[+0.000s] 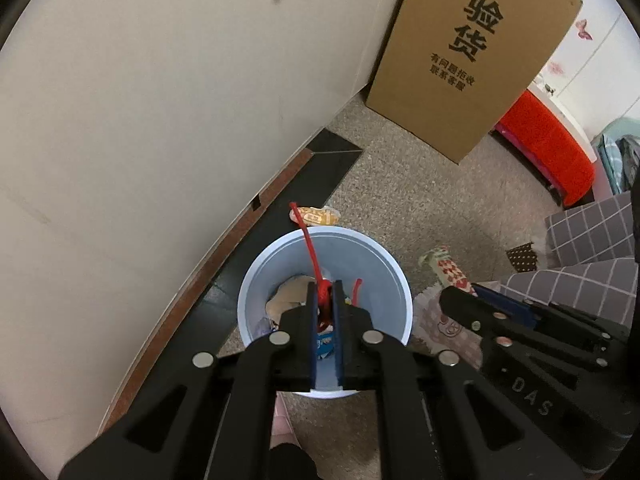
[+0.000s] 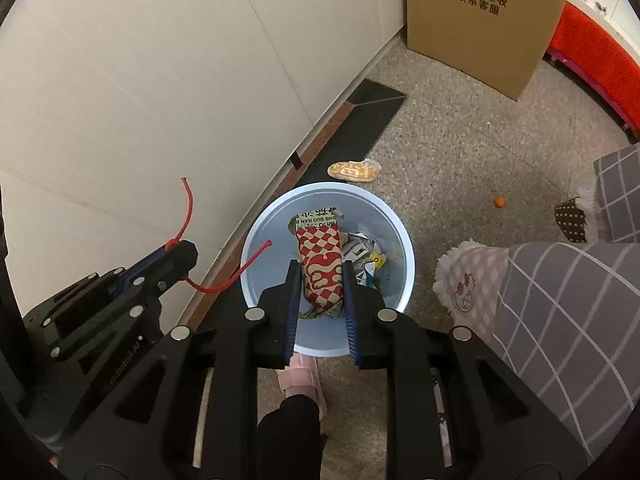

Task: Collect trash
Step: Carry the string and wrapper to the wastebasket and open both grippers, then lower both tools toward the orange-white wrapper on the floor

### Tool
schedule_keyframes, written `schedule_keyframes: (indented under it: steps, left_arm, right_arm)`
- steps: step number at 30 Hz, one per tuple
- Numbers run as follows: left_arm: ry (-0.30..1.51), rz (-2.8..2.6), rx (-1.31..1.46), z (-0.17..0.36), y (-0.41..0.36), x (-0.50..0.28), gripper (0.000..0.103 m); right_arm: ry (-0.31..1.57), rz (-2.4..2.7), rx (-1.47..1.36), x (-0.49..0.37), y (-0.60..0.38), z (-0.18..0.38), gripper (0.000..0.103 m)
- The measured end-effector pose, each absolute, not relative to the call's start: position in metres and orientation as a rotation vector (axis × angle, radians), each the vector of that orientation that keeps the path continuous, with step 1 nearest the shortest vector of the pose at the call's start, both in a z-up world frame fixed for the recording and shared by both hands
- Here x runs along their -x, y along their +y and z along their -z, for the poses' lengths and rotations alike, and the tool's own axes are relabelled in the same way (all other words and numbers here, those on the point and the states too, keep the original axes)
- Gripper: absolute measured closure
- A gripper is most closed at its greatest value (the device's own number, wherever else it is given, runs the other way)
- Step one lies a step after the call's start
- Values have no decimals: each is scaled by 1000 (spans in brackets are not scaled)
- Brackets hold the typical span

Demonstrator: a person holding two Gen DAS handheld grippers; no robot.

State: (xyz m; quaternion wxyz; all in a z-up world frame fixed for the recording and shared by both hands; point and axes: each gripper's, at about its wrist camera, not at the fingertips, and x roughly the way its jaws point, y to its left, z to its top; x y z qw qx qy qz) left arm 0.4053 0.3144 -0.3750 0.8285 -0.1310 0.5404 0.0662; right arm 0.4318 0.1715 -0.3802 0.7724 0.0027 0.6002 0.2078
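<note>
Right now both your grippers hang over the pale blue bin (image 2: pixel 256 236), pointing steeply down into it, and each is carrying something. Your left gripper (image 1: pixel 325 300) has its jaws pinched tight on a red string (image 1: pixel 308 240). The knot sits right between the tips, one tail shoots toward the top of the left wrist frame past the far rim, and another short tail curls up just right of the jaws. Your right gripper (image 2: pixel 319 280) is clamped on a red-and-cream patterned wrapper (image 2: pixel 322 260), its long axis running straight along the jaws, the free end poking up-frame over the bin's middle.

Here's the relation that matters: in each wrist view, the bin mouth lies directly beyond the tips. The wrapper looks well centred, so letting go should drop it among the trash already inside. The string is chancier, since that long tail reaches over the far rim, so it could drape on the edge.

One more piece waits: an orange-and-white snack packet (image 2: pixel 354 171) lies on the floor (image 2: pixel 460 152) just beyond the bin, long axis across the frame, at the dark strip by the wall. Neither gripper looks clearly nearer to it.
</note>
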Motion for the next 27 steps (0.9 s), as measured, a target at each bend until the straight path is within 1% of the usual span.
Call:
schedule_keyframes:
  steps: [1, 4, 6, 8, 9, 11, 12, 14, 18, 21, 23, 25, 27]
  left_arm:
    - [1142, -138, 272, 377, 313, -407, 96]
    - [1132, -138, 277, 379, 310, -412, 94]
    - [1111, -135, 284, 380, 311, -412, 90]
    - [1096, -157, 276, 380, 313, -413, 79]
    - [1093, -169, 278, 381, 315, -414, 75]
    - [1089, -188, 293, 381, 320, -413, 58]
    - [1083, -193, 300, 381, 323, -412, 55]
    - [1076, -193, 302, 380, 326, -410, 48]
    - [1068, -199, 288, 375, 330, -409, 44]
    - [1048, -212, 294, 371, 336, -409, 39]
    - [1033, -219, 297, 371, 341, -411, 31]
    - [1021, -219, 288, 372, 346, -418, 28]
    - [1006, -200, 261, 377, 352, -433, 28]
  right_arm:
    - [1300, -459, -15, -434, 171, 383, 80]
    - [1294, -450, -31, -436, 169, 385, 78]
    - [1316, -461, -78, -441, 168, 387, 70]
    - [1309, -438, -75, -443, 165, 387, 58]
    - [1302, -436, -78, -444, 163, 386, 57]
    - [1308, -441, -95, -446, 160, 386, 54]
    - [1304, -437, -94, -447, 158, 386, 52]
    - [1294, -435, -96, -448, 157, 384, 52]
    - [1273, -436, -85, -448, 161, 375, 51]
    - [1249, -434, -75, -454, 164, 370, 51]
    - [1241, -431, -77, -460, 166, 371, 50]
    - [1233, -416, -85, -474, 166, 376, 50]
    - [1231, -403, -130, -496, 165, 387, 50]
